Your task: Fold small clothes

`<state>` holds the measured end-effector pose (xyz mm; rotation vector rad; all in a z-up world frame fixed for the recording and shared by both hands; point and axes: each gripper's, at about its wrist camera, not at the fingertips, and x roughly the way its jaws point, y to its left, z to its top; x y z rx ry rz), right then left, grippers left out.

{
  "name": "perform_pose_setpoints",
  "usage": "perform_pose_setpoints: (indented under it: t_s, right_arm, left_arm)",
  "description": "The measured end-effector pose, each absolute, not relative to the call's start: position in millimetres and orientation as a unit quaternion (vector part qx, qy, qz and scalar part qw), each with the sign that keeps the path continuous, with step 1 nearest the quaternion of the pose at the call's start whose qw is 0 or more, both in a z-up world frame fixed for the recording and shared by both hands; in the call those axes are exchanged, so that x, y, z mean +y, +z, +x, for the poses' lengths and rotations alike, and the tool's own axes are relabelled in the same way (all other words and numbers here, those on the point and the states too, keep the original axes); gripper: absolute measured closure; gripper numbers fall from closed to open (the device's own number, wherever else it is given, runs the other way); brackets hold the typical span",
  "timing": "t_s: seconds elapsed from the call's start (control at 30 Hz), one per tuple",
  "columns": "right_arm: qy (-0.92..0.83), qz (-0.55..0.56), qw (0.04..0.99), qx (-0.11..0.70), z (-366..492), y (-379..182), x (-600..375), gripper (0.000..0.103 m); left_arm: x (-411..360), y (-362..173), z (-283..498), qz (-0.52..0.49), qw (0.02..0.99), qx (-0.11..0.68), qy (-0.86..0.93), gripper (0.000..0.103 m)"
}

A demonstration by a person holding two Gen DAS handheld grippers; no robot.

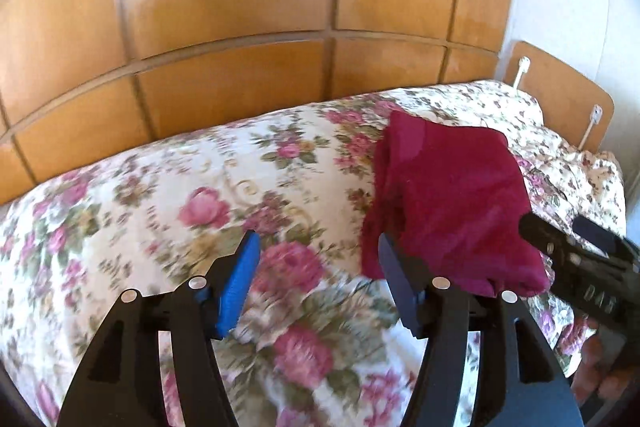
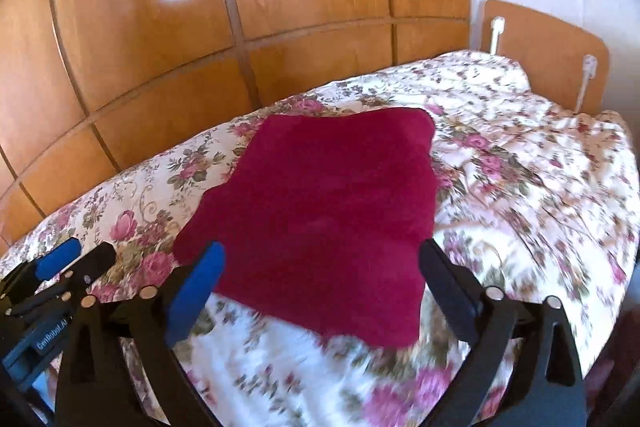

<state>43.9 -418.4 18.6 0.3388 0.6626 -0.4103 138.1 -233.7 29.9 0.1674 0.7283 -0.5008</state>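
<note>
Both claws are empty: the right gripper gapes wide, the left gripper sits partly open. Just ahead of them the crimson garment rests folded on the floral bedspread. Snagging its near edge could undo the fold.

The bedspread is smeared by motion blur low in both views, so its flowers lose their outlines there. In the left wrist view the right gripper covers the near right corner of the red cloth and runs off the right edge, and the hand beneath it is dark and blurred. The headboard is partly hidden behind the bedding.
</note>
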Motion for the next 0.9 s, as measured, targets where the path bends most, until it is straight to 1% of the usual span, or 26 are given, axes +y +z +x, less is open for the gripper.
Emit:
perform_pose_setpoints:
  t_s: [0.07, 0.17, 0.23, 0.5, 0.53, 0.57, 0.8, 0.87, 0.9]
  right_arm:
    - [-0.211, 0.161, 0.911, 0.317, 34.3, 19.1, -404.1, 0.003]
    - [-0.224, 0.169, 0.907, 0.315, 22.8, 15.7, -388.0, 0.003]
    - [-0.233, 0.17, 0.904, 0.317, 17.7, 15.0, -382.9, 0.002]
    - [-0.254, 0.158, 0.905, 0.303, 2.5, 18.4, -368.0, 0.002]
    - [-0.255, 0.157, 0.906, 0.301, 1.1, 19.0, -366.7, 0.002]
    - [-0.256, 0.155, 0.906, 0.3, -0.1, 19.3, -365.8, 0.002]
    - [-0.262, 0.154, 0.906, 0.296, -7.9, 17.9, -363.4, 0.002]
    - [-0.259, 0.155, 0.906, 0.296, -8.2, 17.1, -363.6, 0.002]
    - [-0.257, 0.154, 0.906, 0.297, -8.0, 16.7, -363.7, 0.002]
  left_arm:
    - [-219.2, 35.2, 127.7, 0.071, 0.906, 0.345, -0.235, 0.029]
    - [-203.4, 40.1, 113.5, 0.071, 0.913, 0.333, -0.227, 0.029]
    - [-196.1, 40.7, 106.2, 0.072, 0.914, 0.332, -0.222, 0.023]
    - [-180.4, 39.7, 86.2, 0.061, 0.916, 0.333, -0.213, 0.023]
    - [-181.6, 39.9, 84.2, 0.063, 0.917, 0.332, -0.213, 0.021]
    - [-182.9, 40.4, 81.6, 0.064, 0.917, 0.329, -0.214, 0.017]
    - [-190.0, 42.0, 73.5, 0.07, 0.917, 0.321, -0.224, 0.017]
    - [-192.1, 41.9, 72.3, 0.073, 0.918, 0.32, -0.224, 0.012]
    - [-193.1, 42.0, 71.5, 0.074, 0.918, 0.318, -0.224, 0.012]
